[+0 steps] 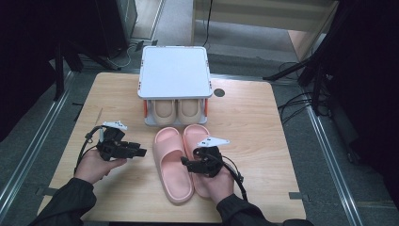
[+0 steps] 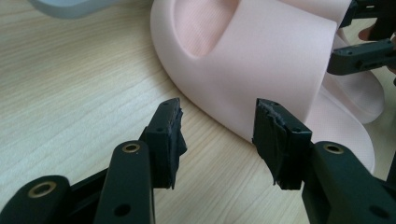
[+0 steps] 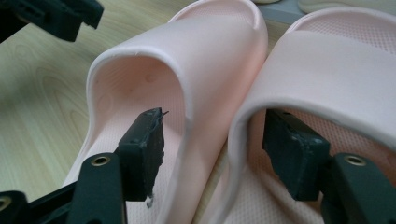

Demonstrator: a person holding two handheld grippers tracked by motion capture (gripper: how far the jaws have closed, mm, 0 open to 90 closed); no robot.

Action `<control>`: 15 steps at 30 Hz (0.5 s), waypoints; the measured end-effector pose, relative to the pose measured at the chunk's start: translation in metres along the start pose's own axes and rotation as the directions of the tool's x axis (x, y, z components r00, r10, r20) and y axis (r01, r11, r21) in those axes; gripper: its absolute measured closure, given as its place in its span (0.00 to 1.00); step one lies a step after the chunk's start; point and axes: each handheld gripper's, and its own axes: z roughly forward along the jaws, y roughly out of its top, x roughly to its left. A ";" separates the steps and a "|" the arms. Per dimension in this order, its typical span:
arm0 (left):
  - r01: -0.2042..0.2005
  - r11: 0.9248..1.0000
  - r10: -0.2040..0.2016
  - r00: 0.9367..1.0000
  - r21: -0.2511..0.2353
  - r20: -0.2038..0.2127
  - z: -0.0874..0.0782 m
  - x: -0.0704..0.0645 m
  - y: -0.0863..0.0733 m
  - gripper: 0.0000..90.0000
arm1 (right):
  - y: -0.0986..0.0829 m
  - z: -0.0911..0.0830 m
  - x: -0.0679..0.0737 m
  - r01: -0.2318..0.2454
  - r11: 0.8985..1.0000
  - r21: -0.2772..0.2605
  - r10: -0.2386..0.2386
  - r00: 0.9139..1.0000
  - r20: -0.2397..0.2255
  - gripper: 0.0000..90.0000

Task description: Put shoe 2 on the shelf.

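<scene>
Right gripper (image 3: 212, 144): spread, straddling both pink slippers' (image 1: 171, 162) adjoining edges.
Left gripper (image 2: 217, 140): spread, empty.
Risk: pinching both slippers together.

Wooden table (image 1: 254, 122), grey floor (image 1: 324, 155)

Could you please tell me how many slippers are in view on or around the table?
4. Two pink slippers lie side by side on the table: the left pink slipper and the right pink slipper. Two beige slippers, left and right, sit inside the white rack. Others may be hidden there.

Even, soft light; blurred close-ups
</scene>
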 end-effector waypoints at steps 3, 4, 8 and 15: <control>0.013 1.000 -0.013 1.000 -0.004 -0.009 -0.003 0.000 -0.004 0.57 | 0.002 0.005 0.002 0.000 1.000 0.000 0.000 1.000 0.024 0.40; 0.011 1.000 -0.011 1.000 -0.004 -0.010 -0.004 0.001 -0.005 0.57 | 0.003 0.007 0.003 -0.003 1.000 0.002 0.002 0.999 0.032 0.40; 0.020 1.000 -0.020 1.000 -0.005 -0.016 -0.006 0.001 -0.009 0.57 | 0.005 0.012 0.007 0.017 1.000 0.003 -0.018 0.998 0.068 0.39; 0.028 1.000 -0.028 0.999 -0.009 -0.026 -0.009 0.001 -0.013 0.57 | 0.007 0.019 0.012 0.045 0.999 0.002 -0.045 0.990 0.132 0.44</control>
